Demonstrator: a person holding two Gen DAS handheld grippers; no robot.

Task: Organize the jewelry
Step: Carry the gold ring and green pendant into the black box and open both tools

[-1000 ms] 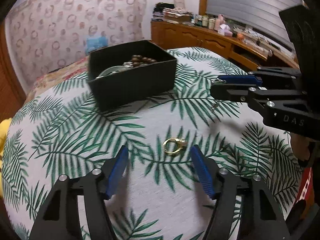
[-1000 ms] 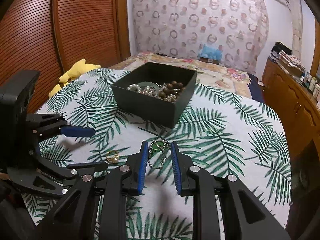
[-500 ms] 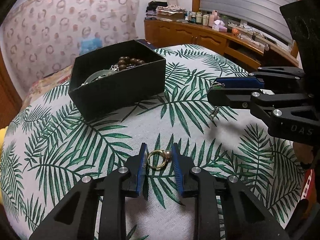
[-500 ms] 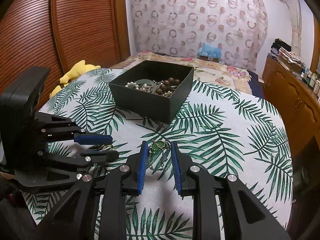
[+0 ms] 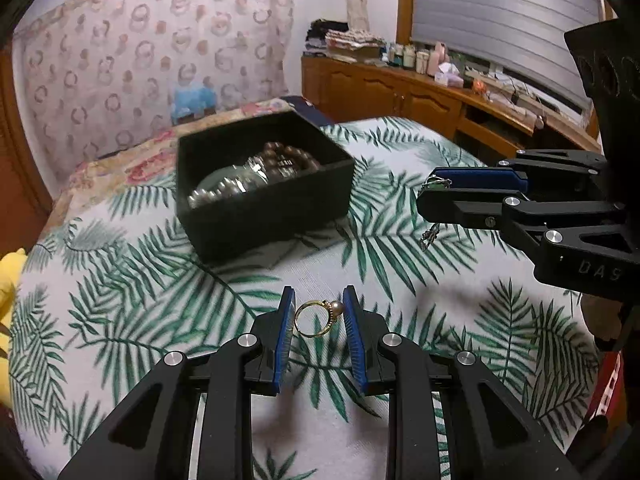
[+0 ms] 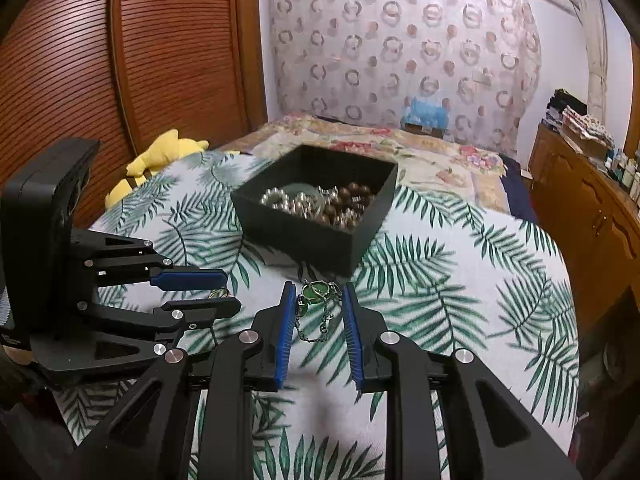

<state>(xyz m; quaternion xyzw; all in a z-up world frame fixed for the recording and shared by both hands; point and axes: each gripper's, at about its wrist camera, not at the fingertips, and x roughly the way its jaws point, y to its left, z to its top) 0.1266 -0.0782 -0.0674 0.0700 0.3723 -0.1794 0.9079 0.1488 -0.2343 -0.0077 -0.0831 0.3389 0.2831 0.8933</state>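
Note:
My left gripper (image 5: 319,312) is shut on a gold ring with a pearl (image 5: 318,317) and holds it above the palm-leaf cloth. My right gripper (image 6: 316,306) is shut on a green-stone pendant with a silver chain (image 6: 316,300); the chain hangs down between the jaws. An open black box (image 5: 256,184) holding brown beads and silver pieces stands ahead of both grippers; it also shows in the right wrist view (image 6: 320,216). The right gripper appears at the right of the left wrist view (image 5: 436,190), and the left gripper at the left of the right wrist view (image 6: 224,290).
The round table has a white cloth with green palm leaves (image 6: 460,280). A yellow plush toy (image 6: 160,156) lies at the table's far left edge. A bed (image 6: 400,148) is behind the table, and a wooden cabinet (image 5: 420,96) with bottles is at the right.
My left gripper closed on the gold ring and lifted it off the cloth. Both grippers have moved closer to the black box. The right gripper still holds the pendant.

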